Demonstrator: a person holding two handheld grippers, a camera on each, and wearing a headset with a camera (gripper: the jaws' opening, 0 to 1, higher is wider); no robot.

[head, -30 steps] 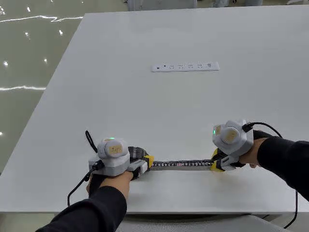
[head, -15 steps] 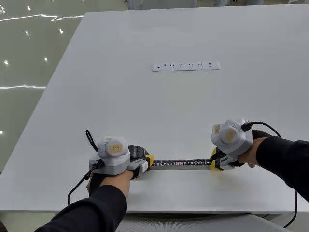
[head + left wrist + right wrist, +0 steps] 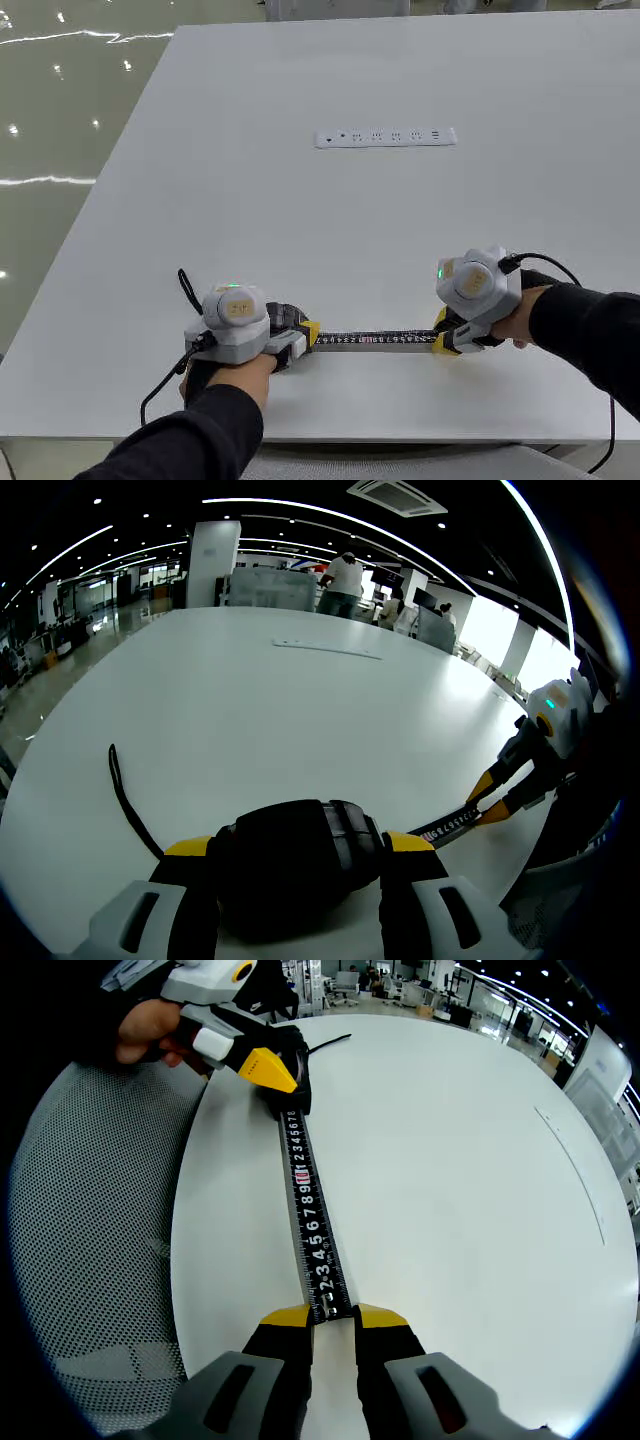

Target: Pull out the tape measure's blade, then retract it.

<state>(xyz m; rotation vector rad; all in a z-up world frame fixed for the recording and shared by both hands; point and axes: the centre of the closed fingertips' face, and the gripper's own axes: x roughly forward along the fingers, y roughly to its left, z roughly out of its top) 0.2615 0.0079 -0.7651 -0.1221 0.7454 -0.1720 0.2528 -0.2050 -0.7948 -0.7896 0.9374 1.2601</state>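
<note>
Left tongs clenched on tape case, lower left of head view. Right tongs pinch blade tip, lower right. Blade lies flat on counter, running left-right between them. Retracting likely means the tip goes leftward to the case.

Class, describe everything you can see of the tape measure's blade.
The blade is a narrow dark strip printed with white numerals, with one mark in red. It is drawn out and runs straight along the white table near its front edge. One end runs into the black case, which the left tongs clamp. The free end is pinched between the yellow-tipped right tongs.
</note>
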